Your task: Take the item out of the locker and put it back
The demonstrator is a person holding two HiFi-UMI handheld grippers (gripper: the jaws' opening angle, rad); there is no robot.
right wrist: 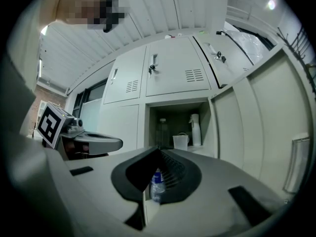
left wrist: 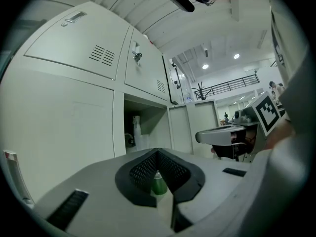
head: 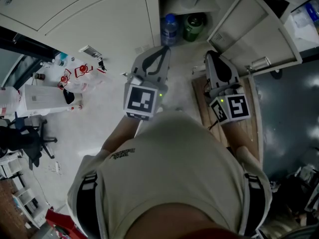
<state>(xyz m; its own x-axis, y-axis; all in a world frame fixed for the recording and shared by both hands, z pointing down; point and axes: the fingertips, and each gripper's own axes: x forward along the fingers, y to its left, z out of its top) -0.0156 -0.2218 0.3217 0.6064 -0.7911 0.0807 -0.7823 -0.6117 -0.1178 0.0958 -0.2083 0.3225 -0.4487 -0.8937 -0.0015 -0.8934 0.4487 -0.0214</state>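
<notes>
Head view | my left gripper (head: 163, 50) and right gripper (head: 211, 55): jaws closed, empty | clear blue-capped plastic bottle (head: 169, 29) stands upright inside the open white metal locker (head: 251, 30), just ahead, nearer my left gripper

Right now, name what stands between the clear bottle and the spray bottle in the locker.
A pale cup, between the clear bottle and the spray bottle; the right gripper view shows it.

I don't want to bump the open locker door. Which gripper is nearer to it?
Right. The right gripper is just beside the open door, close to its lower left edge in the head view. The left gripper is farther left, in front of the water bottle.
</notes>
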